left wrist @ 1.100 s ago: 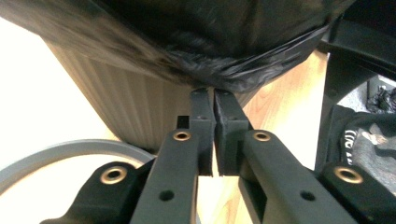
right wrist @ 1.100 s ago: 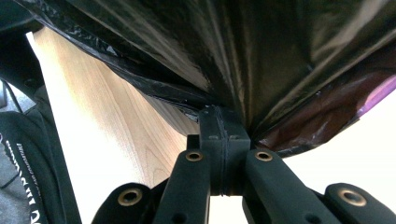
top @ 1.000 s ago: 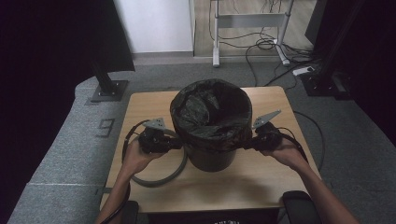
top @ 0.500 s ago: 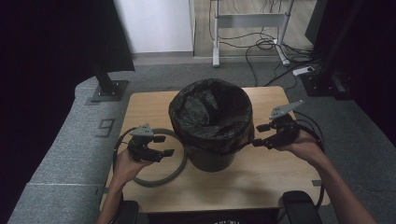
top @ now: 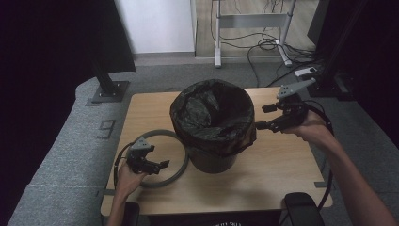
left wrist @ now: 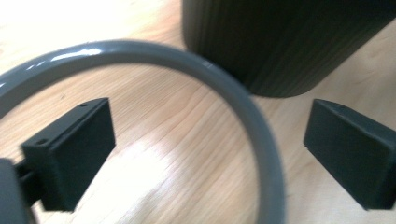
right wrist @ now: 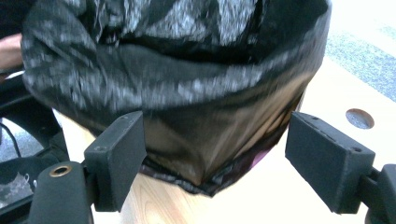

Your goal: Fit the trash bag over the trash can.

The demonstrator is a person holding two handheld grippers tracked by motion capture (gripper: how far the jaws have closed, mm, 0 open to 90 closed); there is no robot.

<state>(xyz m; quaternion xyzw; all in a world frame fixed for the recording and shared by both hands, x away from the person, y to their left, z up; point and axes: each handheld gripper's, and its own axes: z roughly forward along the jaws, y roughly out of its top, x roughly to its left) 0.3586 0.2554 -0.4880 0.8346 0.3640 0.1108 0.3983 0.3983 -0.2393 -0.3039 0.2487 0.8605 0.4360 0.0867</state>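
A dark bin (top: 214, 157) lined with a black bag (top: 211, 117) stands mid-table. To its left a grey ring (top: 181, 162) lies flat on the wood. My left gripper (top: 162, 165) is low over the ring's near side. Its jaws have just been opening and stand wide, with the ring's arc (left wrist: 233, 88) passing between them untouched. My right gripper (top: 263, 117) hovers just off the bin's right rim. Its jaws have also just been opening. In the right gripper view (right wrist: 215, 163) the bag's folded hem (right wrist: 187, 93) hangs beyond the fingers, and neither pad presses on it.
The wooden table (top: 282, 169) has bare room to the right of and in front of the bin, and a round hole (right wrist: 359, 118) in its top. A monitor stand's base (top: 110, 89) and cables (top: 268, 47) lie on the floor behind. A black armrest (top: 301, 209) sits at the near right edge.
Both grippers were at the bin's rim, one on each side. The left has dropped to the ring on the table. The right has lifted and drawn away to the right. Both jaws have opened.
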